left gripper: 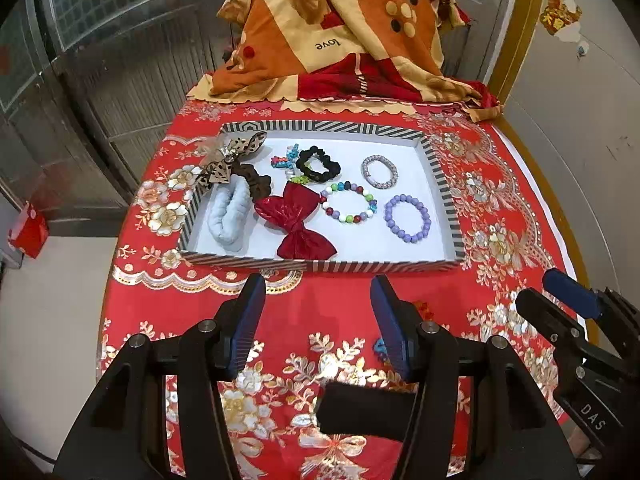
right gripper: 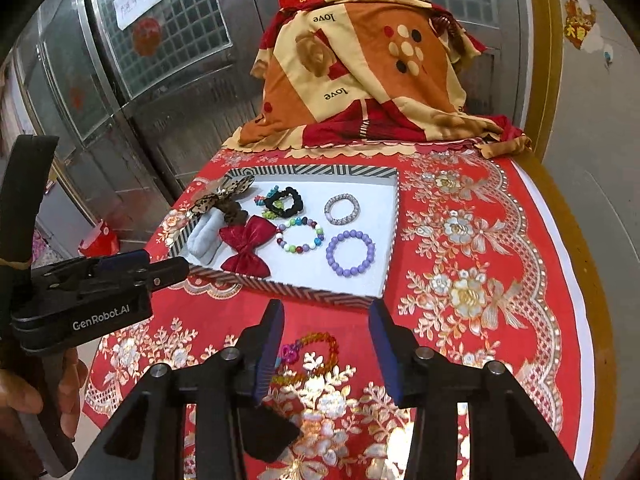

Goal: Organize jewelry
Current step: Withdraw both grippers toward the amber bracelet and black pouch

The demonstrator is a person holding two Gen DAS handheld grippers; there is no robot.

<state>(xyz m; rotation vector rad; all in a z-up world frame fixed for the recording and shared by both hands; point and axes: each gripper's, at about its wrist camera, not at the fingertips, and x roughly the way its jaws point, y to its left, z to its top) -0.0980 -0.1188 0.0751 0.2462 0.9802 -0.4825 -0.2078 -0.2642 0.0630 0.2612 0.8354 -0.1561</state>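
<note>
A striped tray (left gripper: 320,266) (right gripper: 280,289) on the red tablecloth holds a red bow (left gripper: 294,222) (right gripper: 246,250), a purple bead bracelet (left gripper: 408,218) (right gripper: 351,253), a multicoloured bead bracelet (left gripper: 349,208) (right gripper: 301,236), a silver bangle (left gripper: 379,172), a black scrunchie (left gripper: 318,165) and other hair ties. A small orange and pink bracelet (right gripper: 310,354) lies on the cloth in front of the tray, just ahead of and between the fingers of my right gripper (right gripper: 326,354), which is open. My left gripper (left gripper: 318,322) is open and empty before the tray.
A folded orange and red blanket (left gripper: 340,36) is heaped at the table's far end behind the tray. Metal doors stand to the left. The round table's edge (right gripper: 568,264) curves along the right.
</note>
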